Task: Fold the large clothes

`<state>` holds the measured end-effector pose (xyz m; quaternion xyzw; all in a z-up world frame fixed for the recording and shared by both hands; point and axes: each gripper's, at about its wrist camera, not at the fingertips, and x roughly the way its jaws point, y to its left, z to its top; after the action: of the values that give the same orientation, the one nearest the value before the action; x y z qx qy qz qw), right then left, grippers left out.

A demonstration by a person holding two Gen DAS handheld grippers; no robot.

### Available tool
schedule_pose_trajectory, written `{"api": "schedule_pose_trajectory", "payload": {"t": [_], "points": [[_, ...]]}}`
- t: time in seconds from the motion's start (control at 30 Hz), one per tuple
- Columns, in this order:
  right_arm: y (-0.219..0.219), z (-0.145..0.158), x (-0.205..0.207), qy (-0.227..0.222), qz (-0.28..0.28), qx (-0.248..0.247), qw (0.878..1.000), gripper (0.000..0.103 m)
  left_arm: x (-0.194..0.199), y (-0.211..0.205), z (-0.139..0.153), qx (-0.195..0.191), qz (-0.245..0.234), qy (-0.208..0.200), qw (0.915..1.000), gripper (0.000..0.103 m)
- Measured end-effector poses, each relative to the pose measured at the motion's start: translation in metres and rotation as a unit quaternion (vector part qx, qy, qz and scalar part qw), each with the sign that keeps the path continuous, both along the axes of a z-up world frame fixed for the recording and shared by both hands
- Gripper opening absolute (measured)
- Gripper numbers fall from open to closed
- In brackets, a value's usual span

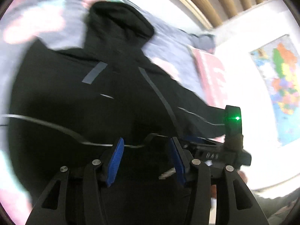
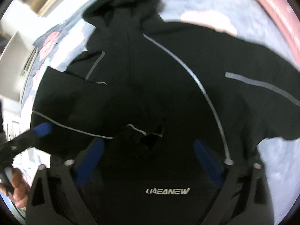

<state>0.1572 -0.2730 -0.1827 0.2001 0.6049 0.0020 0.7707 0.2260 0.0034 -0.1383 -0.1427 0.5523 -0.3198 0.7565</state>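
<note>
A black hooded jacket [image 1: 105,86] with thin grey stripes lies spread on the bed, its hood [image 1: 120,16] at the far end. In the right wrist view the jacket [image 2: 150,93] fills the frame, with white lettering [image 2: 167,191] near the bottom and one sleeve [image 2: 262,93] stretched out to the right. My left gripper [image 1: 147,142] hangs open just over the dark cloth with nothing pressed between its blue pads. My right gripper [image 2: 148,142] stands wide open above the jacket's middle. One blue finger [image 2: 42,129] of the left gripper shows at the left edge.
The bedcover [image 2: 206,5] is grey with pink flowers. A pink striped cushion [image 1: 211,75] lies at the bed's far side. A coloured map [image 1: 281,93] hangs on the white wall, with wooden slats [image 1: 215,0] above. A hand [image 2: 16,183] shows at the lower left.
</note>
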Motion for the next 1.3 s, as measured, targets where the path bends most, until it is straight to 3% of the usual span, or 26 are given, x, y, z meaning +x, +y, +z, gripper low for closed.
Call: {"api": "schedule_pose_trajectory", "payload": {"t": [0.13, 0.17, 0.23, 0.27, 0.37, 0.57, 0.7, 0.83, 1.0, 1.03, 1.13, 1.23, 1.3], "points": [[0.006, -0.034, 0.019, 0.037, -0.001, 0.034, 0.999, 0.084, 0.007, 0.041, 0.014, 0.029, 0.053, -0.021, 0.9979, 0.052], [0.013, -0.045, 0.025, 0.052, 0.014, 0.043, 0.998, 0.072, 0.01, 0.051, 0.015, 0.031, 0.066, -0.024, 0.997, 0.052], [0.025, -0.056, 0.032, 0.069, 0.032, 0.053, 0.996, 0.064, 0.017, 0.066, 0.02, 0.041, 0.096, -0.032, 0.994, 0.052], [0.027, -0.056, 0.034, 0.066, 0.037, 0.044, 0.996, 0.049, 0.02, 0.073, 0.021, 0.049, 0.112, -0.035, 0.9919, 0.052], [0.034, -0.025, 0.035, 0.02, 0.062, 0.015, 0.998, 0.032, 0.024, 0.086, 0.025, 0.06, 0.129, -0.044, 0.9889, 0.052], [0.001, 0.073, 0.024, -0.083, 0.048, -0.138, 0.986, 0.03, 0.038, 0.06, 0.021, 0.085, 0.098, -0.061, 0.9897, 0.051], [-0.043, 0.097, 0.018, -0.098, 0.013, -0.171, 0.98, 0.029, 0.049, 0.021, 0.003, 0.113, 0.055, -0.062, 0.9901, 0.051], [-0.088, 0.062, 0.013, -0.059, -0.016, -0.19, 0.98, 0.028, 0.065, -0.011, -0.051, 0.182, 0.043, -0.035, 0.9817, 0.051], [-0.121, -0.032, 0.011, 0.023, -0.042, -0.172, 0.984, 0.032, 0.081, -0.005, -0.111, 0.179, 0.072, 0.02, 0.9809, 0.049], [-0.125, -0.045, 0.01, 0.033, -0.046, -0.177, 0.983, 0.039, 0.082, -0.003, -0.112, 0.177, 0.076, 0.022, 0.981, 0.049], [-0.124, -0.056, 0.007, 0.031, -0.046, -0.178, 0.983, 0.04, 0.084, -0.003, -0.104, 0.186, 0.067, 0.019, 0.98, 0.049], [-0.13, -0.039, 0.001, 0.029, -0.045, -0.16, 0.986, 0.04, 0.083, 0.001, -0.08, 0.176, 0.062, 0.004, 0.9824, 0.049], [-0.132, -0.012, -0.008, 0.004, -0.054, -0.143, 0.988, 0.047, 0.078, 0.005, -0.055, 0.154, 0.066, -0.021, 0.9856, 0.049]]}}
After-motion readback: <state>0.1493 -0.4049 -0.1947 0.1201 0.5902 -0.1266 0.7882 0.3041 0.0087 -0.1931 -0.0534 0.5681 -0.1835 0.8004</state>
